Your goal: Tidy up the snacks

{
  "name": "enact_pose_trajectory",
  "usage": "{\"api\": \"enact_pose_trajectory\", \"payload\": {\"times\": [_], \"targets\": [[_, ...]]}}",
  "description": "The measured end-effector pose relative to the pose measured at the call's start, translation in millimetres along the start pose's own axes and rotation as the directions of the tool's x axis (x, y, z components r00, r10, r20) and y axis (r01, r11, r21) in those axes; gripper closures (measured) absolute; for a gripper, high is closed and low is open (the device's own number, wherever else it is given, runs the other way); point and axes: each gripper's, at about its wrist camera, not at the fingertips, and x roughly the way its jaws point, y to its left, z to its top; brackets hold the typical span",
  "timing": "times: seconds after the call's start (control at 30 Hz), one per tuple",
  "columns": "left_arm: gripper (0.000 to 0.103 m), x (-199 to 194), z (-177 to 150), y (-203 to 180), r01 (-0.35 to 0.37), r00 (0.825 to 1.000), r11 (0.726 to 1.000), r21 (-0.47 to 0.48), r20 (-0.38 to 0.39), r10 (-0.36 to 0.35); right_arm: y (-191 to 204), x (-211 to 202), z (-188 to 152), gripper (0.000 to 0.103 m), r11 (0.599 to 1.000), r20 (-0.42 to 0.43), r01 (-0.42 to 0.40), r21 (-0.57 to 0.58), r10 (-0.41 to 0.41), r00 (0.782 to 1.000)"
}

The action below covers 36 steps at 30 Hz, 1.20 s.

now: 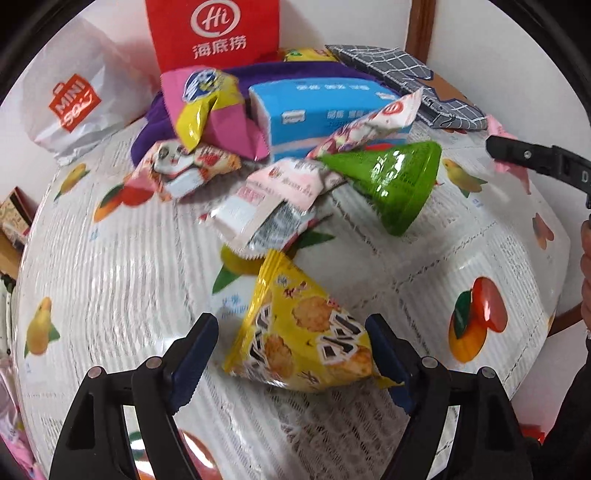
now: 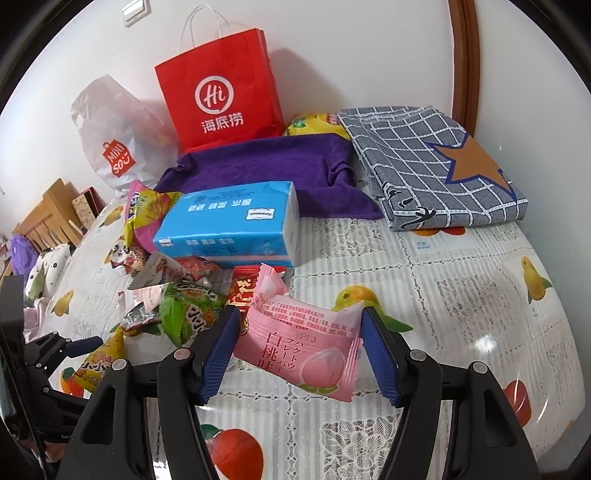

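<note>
Snacks like the yellow packet between your spread left jaws are crinkling lightly while your right jaws are pinching the pink packet.

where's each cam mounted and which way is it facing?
Left wrist: on the left gripper, angled down at the table; its open fingers straddle a yellow packet; right gripper's tip at right edge.
Right wrist: on the right gripper, angled down toward the wall; fingers close against a pink packet; left gripper at lower left.
Shared: red bag, blue tissue pack, purple cloth.
</note>
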Motion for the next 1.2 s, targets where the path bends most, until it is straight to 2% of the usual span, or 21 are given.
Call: {"api": "enact_pose_trajectory", "payload": {"times": [0.1, 0.17, 0.23, 0.3, 0.47, 0.5, 0.53, 0.67, 0.7, 0.73, 1.0, 1.2], "targets": [[0.023, -1.3, -13.5, 10.6, 0.01, 1.0, 0.999, -0.035, 0.011, -0.009, 1.5, -2.2, -3.4, 0.041, 1.0, -0.001, -0.003, -0.003, 0.003, 1.0], [0.031, -5.1, -19.1, 13.6, 0.028, 0.999, 0.999, -0.046, 0.035, -0.026, 2.5, -3.1, -5.9, 0.047, 1.0, -0.002, -0.004, -0.004, 0.004, 1.0], [0.034, -6.3, -17.5, 9.7, 0.048, 0.998, 0.998, -0.049, 0.05, -0.046, 4.3, -2.3, -8.3, 0.07, 1.0, -0.009, -0.017, -0.011, 0.017, 1.0], [0.035, -8.1, -17.2, 11.0, 0.059, 0.997, 0.997, -0.057, 0.058, -0.055, 5.0, 4.1, -10.5, 0.074, 1.0, -0.043, -0.023, -0.013, 0.023, 0.999], [0.036, -11.9, -6.9, 13.9, 0.065, 0.995, 0.994, -0.089, 0.077, -0.058, -2.8, 9.2, -16.7, 0.072, 1.0, -0.059, -0.024, 0.01, 0.025, 0.998], [0.036, -12.9, -4.8, 16.0, 0.066, 0.995, 0.993, -0.099, 0.083, -0.058, -4.8, 8.3, -16.8, 0.064, 0.999, -0.059, -0.03, 0.014, 0.031, 0.998], [0.036, -14.1, -3.2, 17.8, 0.066, 0.995, 0.992, -0.108, 0.088, -0.057, -6.4, 7.5, -17.3, 0.051, 0.999, -0.061, -0.035, 0.017, 0.036, 0.998], [0.036, -17.3, 5.8, 26.2, 0.08, 0.992, 0.988, -0.131, 0.107, -0.066, -8.9, -0.1, -21.1, 0.032, 0.998, -0.031, -0.053, 0.015, 0.053, 0.998], [0.036, -17.4, 7.5, 27.2, 0.08, 0.992, 0.988, -0.132, 0.109, -0.066, -8.8, 0.3, -21.9, 0.022, 0.998, -0.039, -0.063, 0.014, 0.063, 0.997], [0.036, -17.9, 9.3, 27.5, 0.079, 0.992, 0.988, -0.132, 0.112, -0.064, -8.3, 1.7, -23.6, 0.021, 0.997, -0.047, -0.073, 0.014, 0.073, 0.996], [0.036, -22.4, 18.7, 27.0, 0.086, 0.989, 0.986, -0.143, 0.132, -0.067, 0.0, 31.4, -45.6, 0.022, 0.999, -0.122, -0.037, -0.028, 0.033, 0.992], [0.036, -28.1, 29.2, 28.8, 0.097, 0.986, 0.984, -0.152, 0.149, -0.074, 5.2, 37.9, -52.8, 0.048, 0.995, -0.126, 0.017, -0.095, -0.029, 0.992]]}}
